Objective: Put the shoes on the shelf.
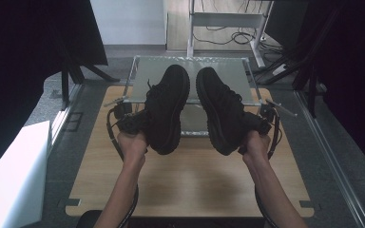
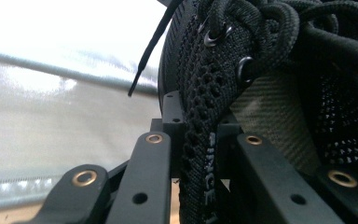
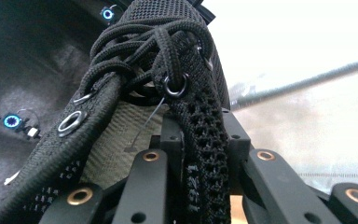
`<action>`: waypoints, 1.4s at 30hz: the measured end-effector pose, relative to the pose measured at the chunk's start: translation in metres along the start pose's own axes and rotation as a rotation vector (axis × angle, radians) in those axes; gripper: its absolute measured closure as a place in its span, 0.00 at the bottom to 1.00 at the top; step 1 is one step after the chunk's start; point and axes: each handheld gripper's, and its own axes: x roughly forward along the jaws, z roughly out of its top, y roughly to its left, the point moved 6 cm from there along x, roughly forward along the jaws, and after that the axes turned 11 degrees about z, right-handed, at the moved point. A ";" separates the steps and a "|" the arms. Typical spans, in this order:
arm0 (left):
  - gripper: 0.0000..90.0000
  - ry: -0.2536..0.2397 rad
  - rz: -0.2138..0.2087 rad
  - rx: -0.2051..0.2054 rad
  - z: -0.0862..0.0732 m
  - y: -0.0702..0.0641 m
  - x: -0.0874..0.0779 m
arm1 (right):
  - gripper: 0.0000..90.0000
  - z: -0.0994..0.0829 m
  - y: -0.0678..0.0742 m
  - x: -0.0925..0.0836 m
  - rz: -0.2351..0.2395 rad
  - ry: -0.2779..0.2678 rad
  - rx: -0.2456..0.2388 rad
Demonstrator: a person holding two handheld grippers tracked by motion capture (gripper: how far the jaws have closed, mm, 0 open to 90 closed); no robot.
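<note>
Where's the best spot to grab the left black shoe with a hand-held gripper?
Take the left shoe by its collar edge, coming from the outer side, as the left hand-held gripper does: that knit wall is thin enough for the jaws to pinch, unlike the bulky sole.

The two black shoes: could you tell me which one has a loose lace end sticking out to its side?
The left shoe, held by the left gripper: a lace end pokes out leftward. The right shoe shows none.

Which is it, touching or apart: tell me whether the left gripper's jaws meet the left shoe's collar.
Touching. The left gripper view shows the left gripper with its jaws pinched on the mesh collar edge of the left shoe, no gap either side.
</note>
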 end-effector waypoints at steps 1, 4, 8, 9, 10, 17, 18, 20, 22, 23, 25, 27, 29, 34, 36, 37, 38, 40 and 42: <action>0.89 0.000 0.003 -0.004 0.003 -0.001 0.002 | 0.85 0.002 0.000 0.002 -0.003 -0.002 0.003; 0.89 0.002 0.010 -0.014 0.011 -0.003 0.010 | 0.85 0.008 -0.002 0.006 -0.013 -0.013 0.014; 0.89 0.001 0.028 -0.020 0.022 -0.007 0.019 | 0.85 0.017 -0.005 0.012 -0.035 -0.020 0.014; 0.89 0.001 0.034 -0.013 0.024 -0.008 0.021 | 0.85 0.022 -0.006 0.015 -0.042 -0.028 0.020; 0.89 0.002 0.043 -0.008 0.027 -0.010 0.023 | 0.85 0.022 -0.006 0.015 -0.042 -0.028 0.020; 0.89 0.000 0.074 -0.017 0.040 -0.012 0.036 | 0.85 0.036 -0.011 0.025 -0.075 -0.045 0.016; 0.89 -0.001 0.082 -0.019 0.041 -0.012 0.038 | 0.85 0.040 -0.012 0.027 -0.083 -0.052 0.023; 0.89 -0.001 0.093 -0.023 0.045 -0.012 0.041 | 0.85 0.042 -0.013 0.029 -0.084 -0.057 0.024; 0.89 -0.001 0.103 -0.030 0.048 -0.012 0.045 | 0.85 0.045 -0.015 0.033 -0.094 -0.060 0.026; 0.89 -0.001 0.107 -0.034 0.050 -0.012 0.047 | 0.85 0.047 -0.016 0.035 -0.098 -0.060 0.027; 0.89 0.003 0.116 -0.040 0.054 -0.012 0.051 | 0.85 0.050 -0.017 0.039 -0.105 -0.064 0.032; 0.89 0.008 0.129 -0.039 0.057 -0.012 0.056 | 0.85 0.054 -0.018 0.044 -0.118 -0.068 0.032; 0.89 0.011 0.141 -0.041 0.061 -0.011 0.061 | 0.85 0.058 -0.020 0.048 -0.126 -0.070 0.030; 0.89 0.022 0.162 -0.046 0.067 -0.011 0.073 | 0.85 0.067 -0.022 0.058 -0.153 -0.070 0.019; 0.89 0.028 0.170 -0.045 0.070 -0.012 0.078 | 0.85 0.070 -0.024 0.062 -0.161 -0.075 0.019; 0.89 0.030 0.177 -0.042 0.071 -0.012 0.081 | 0.85 0.071 -0.025 0.064 -0.168 -0.073 0.017; 0.89 0.032 0.183 -0.039 0.072 -0.013 0.082 | 0.85 0.072 -0.026 0.066 -0.181 -0.069 0.011; 0.89 0.039 0.207 -0.022 0.075 -0.014 0.086 | 0.85 0.074 -0.028 0.069 -0.200 -0.068 0.003; 0.88 0.046 0.224 -0.015 0.077 -0.014 0.090 | 0.85 0.075 -0.030 0.071 -0.217 -0.065 -0.001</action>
